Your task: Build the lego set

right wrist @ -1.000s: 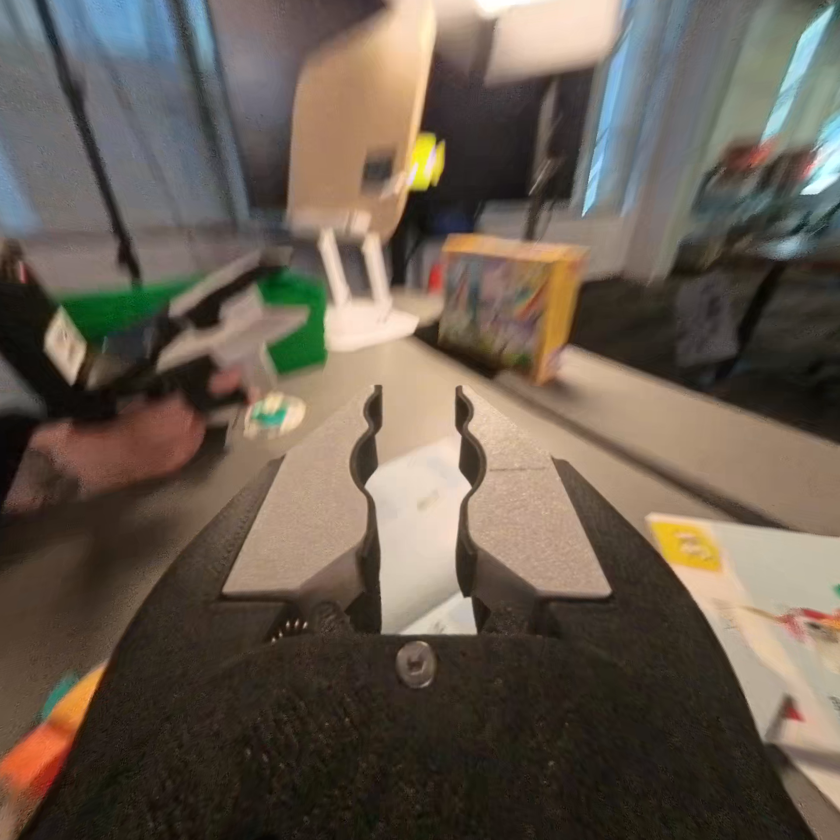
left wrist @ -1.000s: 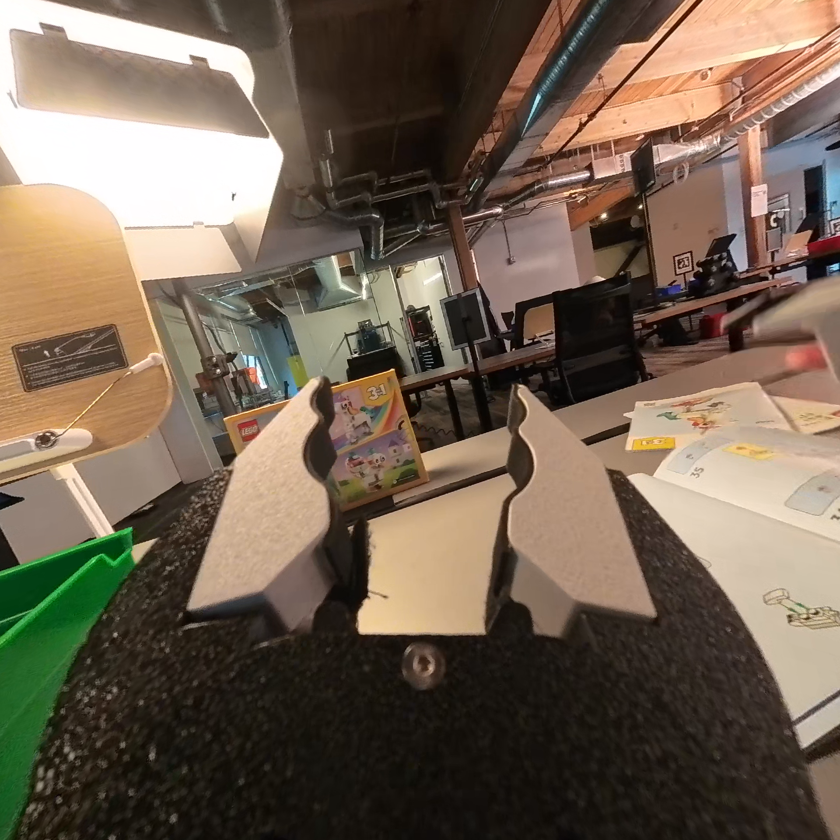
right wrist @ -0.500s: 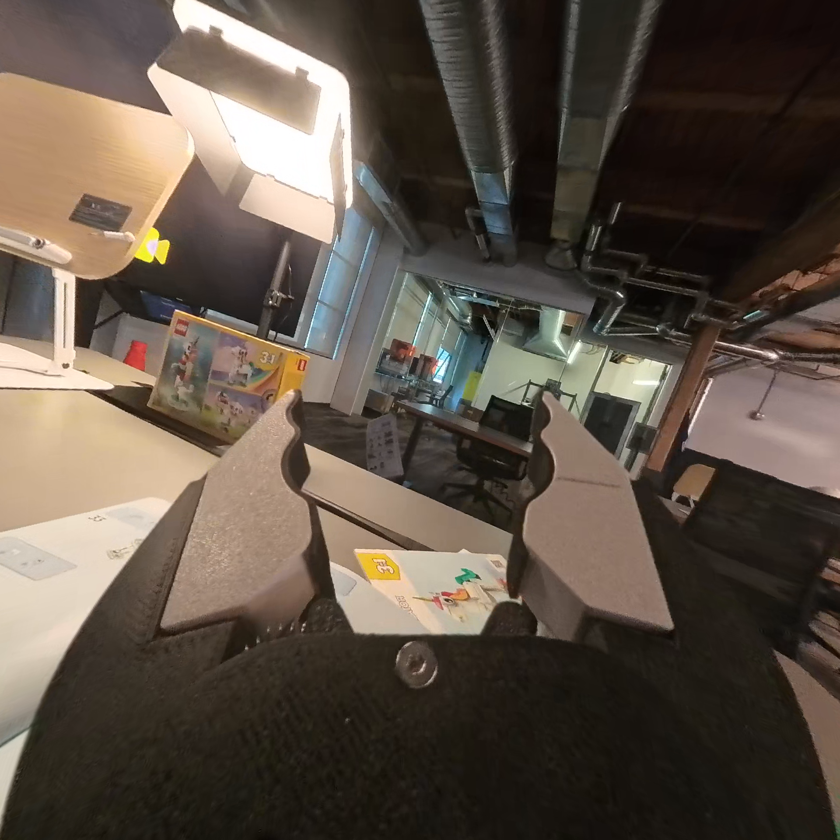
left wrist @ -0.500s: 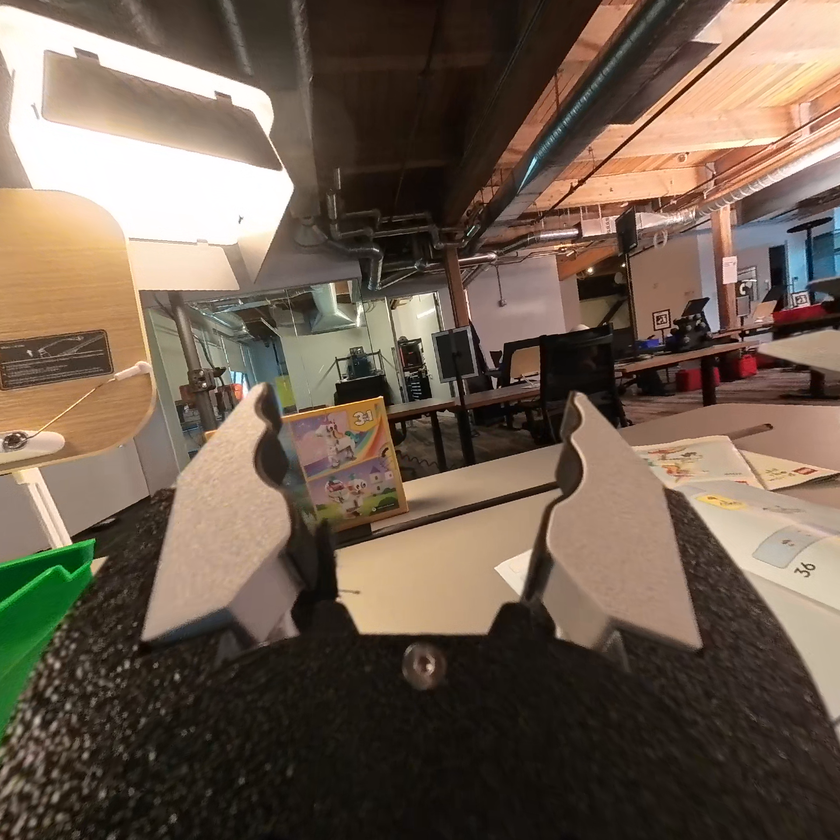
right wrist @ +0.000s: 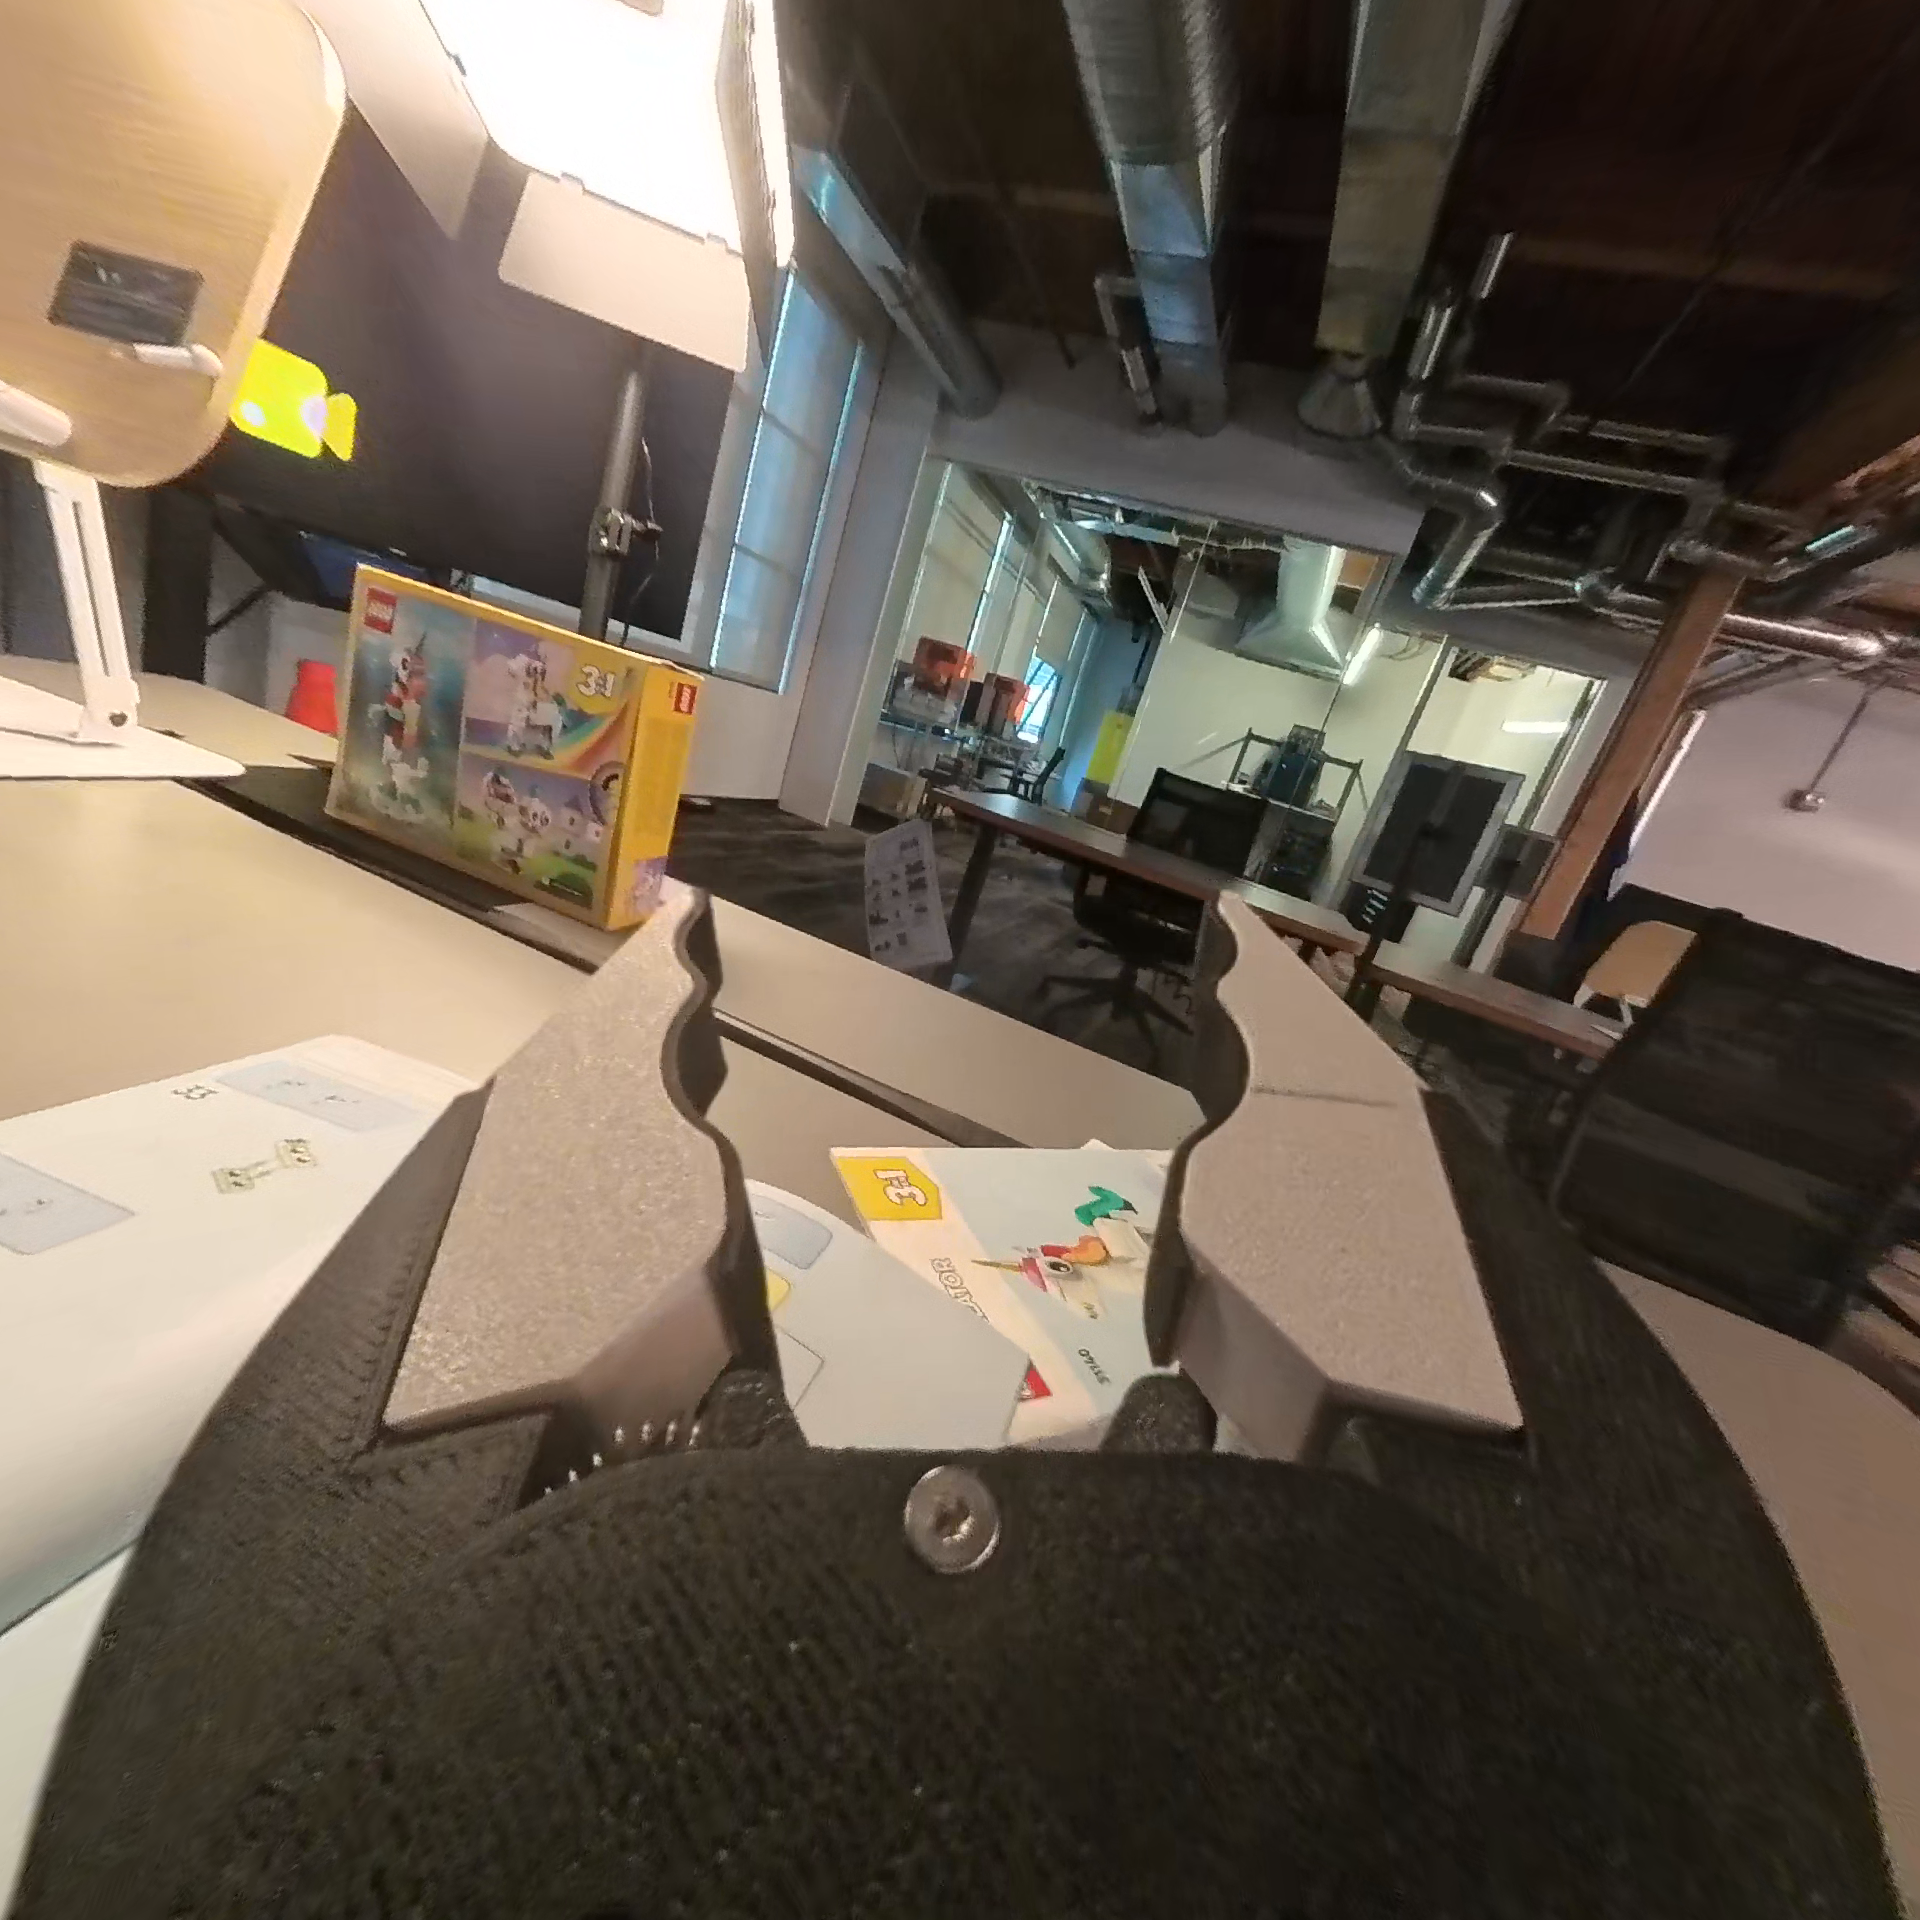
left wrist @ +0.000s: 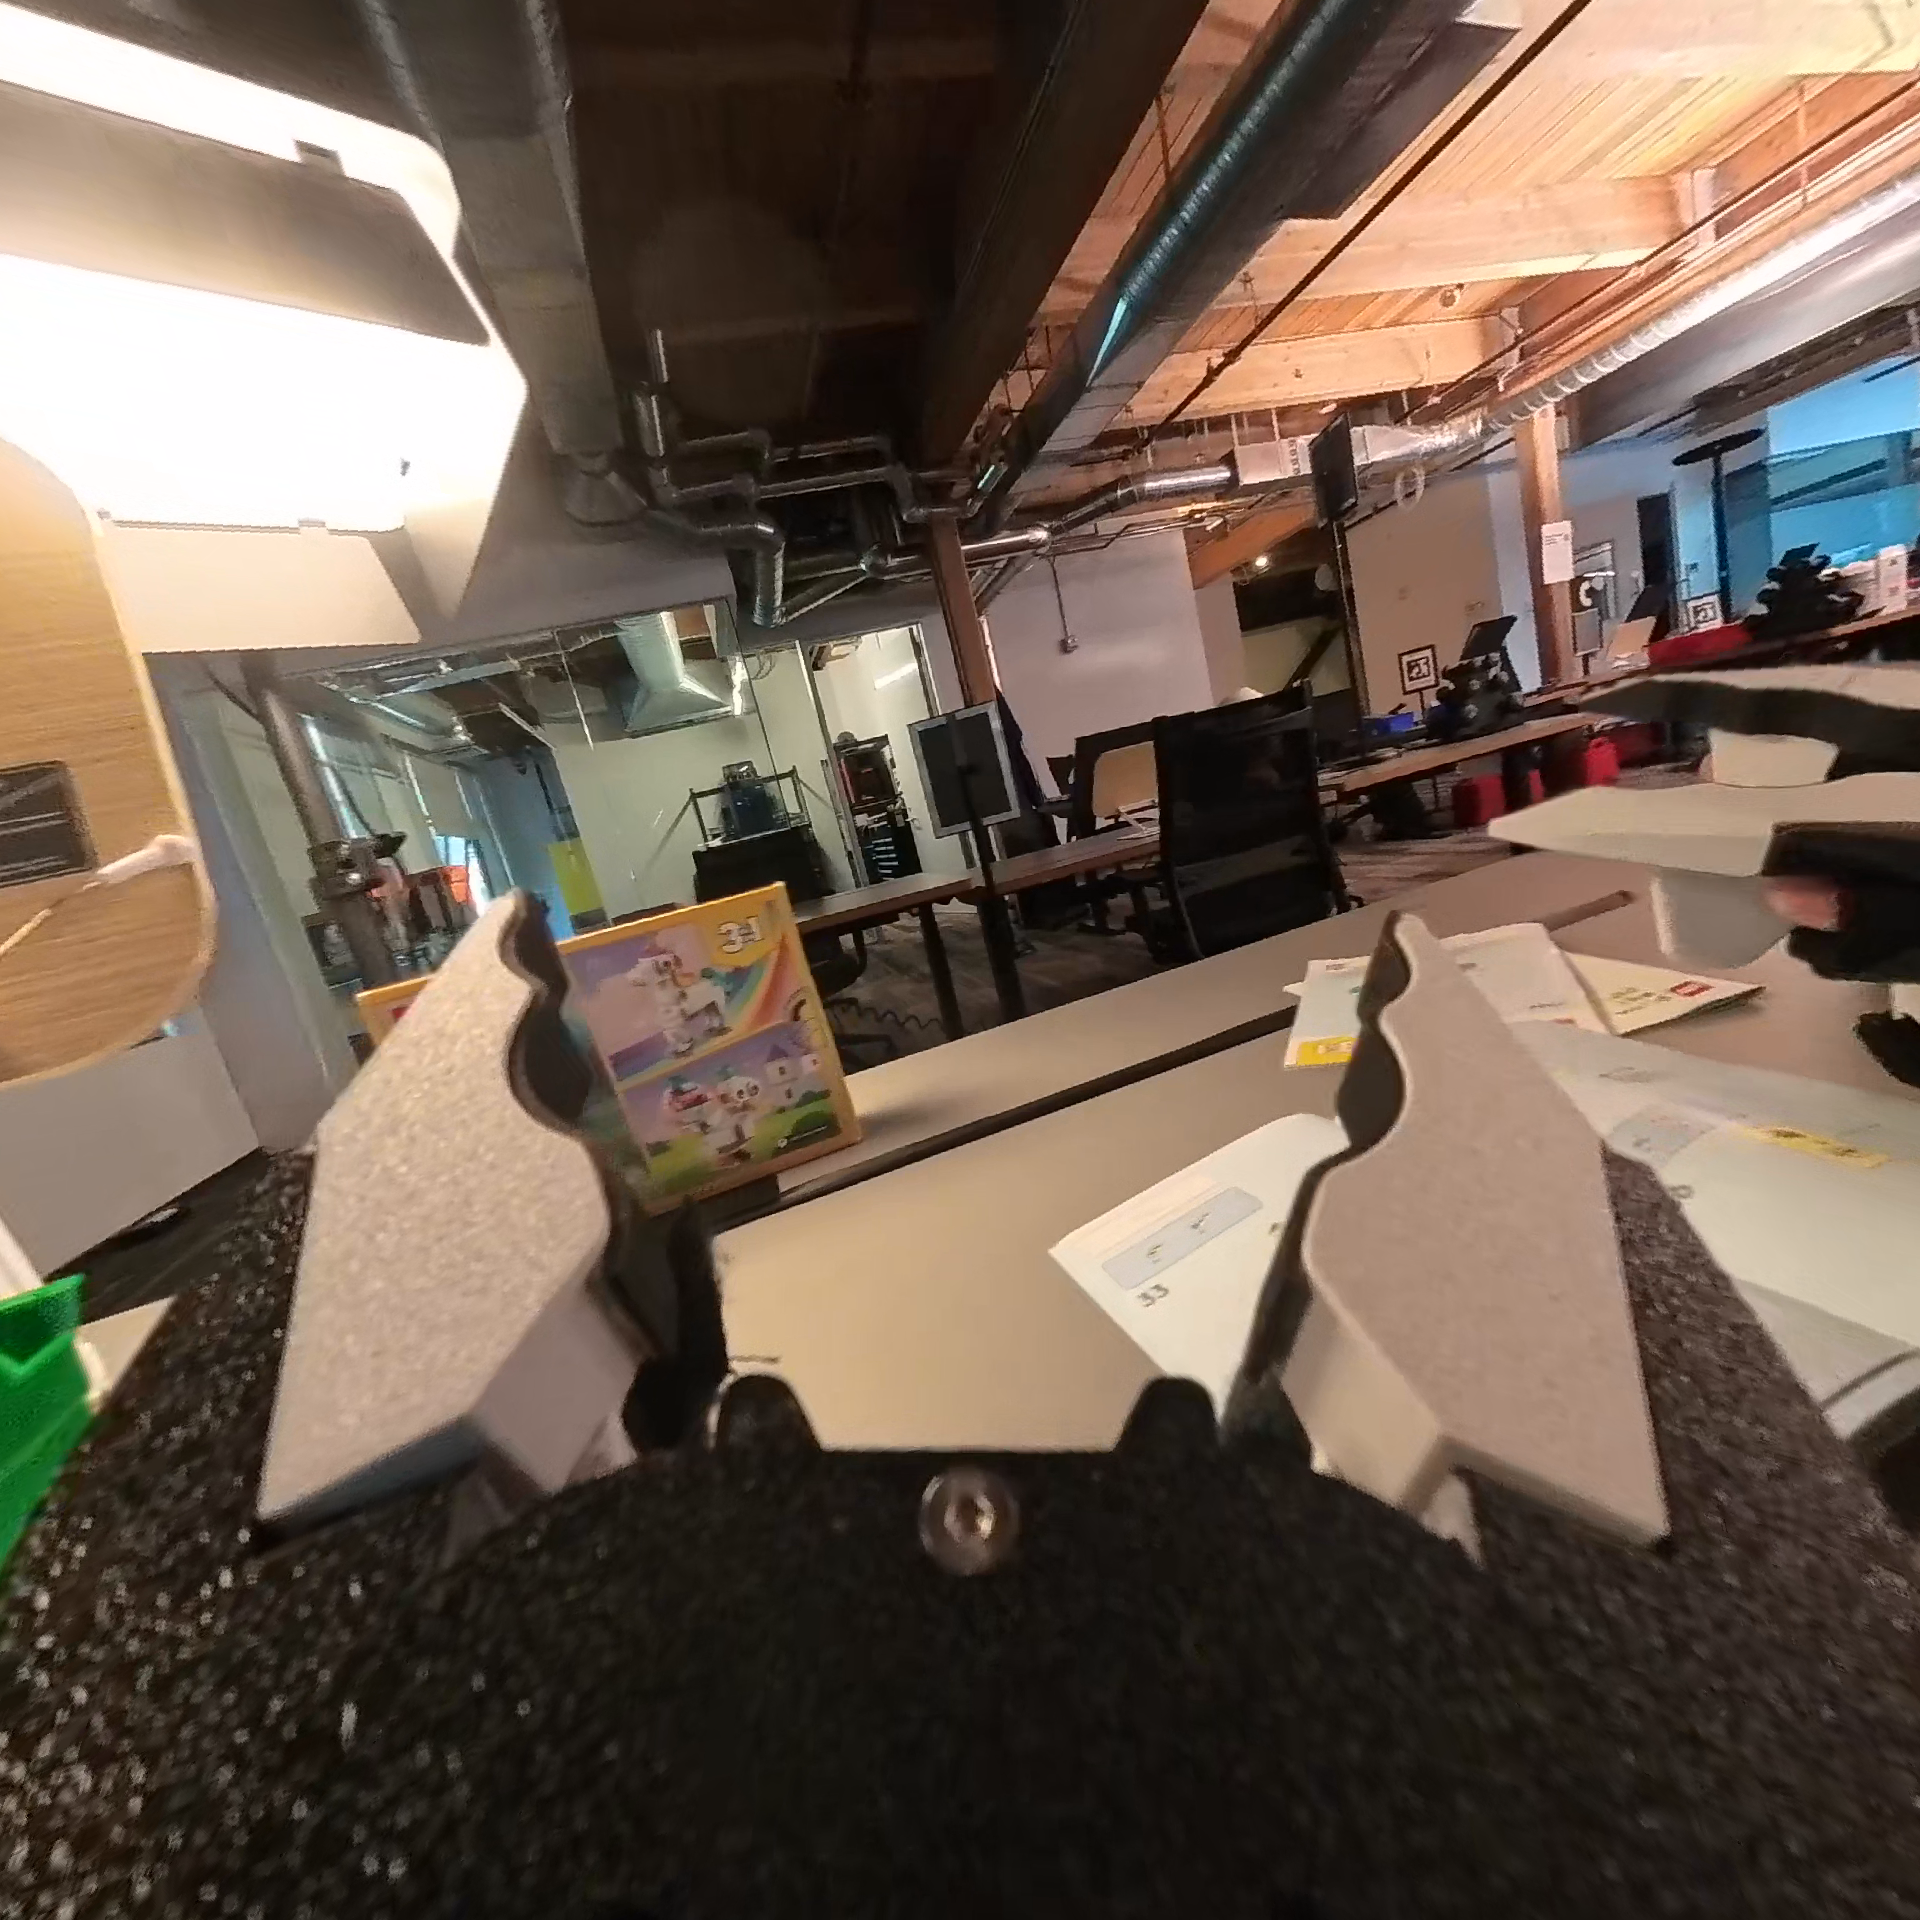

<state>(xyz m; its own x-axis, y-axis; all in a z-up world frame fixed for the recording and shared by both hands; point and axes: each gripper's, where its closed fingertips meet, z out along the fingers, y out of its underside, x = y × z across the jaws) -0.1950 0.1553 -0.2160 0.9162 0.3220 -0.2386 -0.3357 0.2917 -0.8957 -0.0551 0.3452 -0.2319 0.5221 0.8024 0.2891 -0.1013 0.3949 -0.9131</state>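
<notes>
My left gripper [left wrist: 961,925] is open and empty, held above the grey table [left wrist: 935,1247]. My right gripper [right wrist: 961,914] is open and empty too; it also shows at the right edge of the left wrist view [left wrist: 1704,790]. A yellow lego set box [left wrist: 717,1049] stands upright at the table's far edge; it also shows in the right wrist view [right wrist: 499,769]. An open instruction booklet [left wrist: 1174,1236] lies on the table in front of both grippers; it also shows in the right wrist view [right wrist: 156,1174]. A second booklet [right wrist: 1039,1236] lies beyond it. No loose bricks are in view.
A green bin [left wrist: 36,1382] sits at the left edge. A wooden-backed stand on a white base [right wrist: 94,675] and a bright light panel [left wrist: 208,364] stand at the back left. Office tables and chairs [right wrist: 1143,883] lie beyond the table.
Both grippers have opened wider. The right gripper swung right and tilted up, away from the left gripper and a round teal and white piece, and now faces the booklets and box.
</notes>
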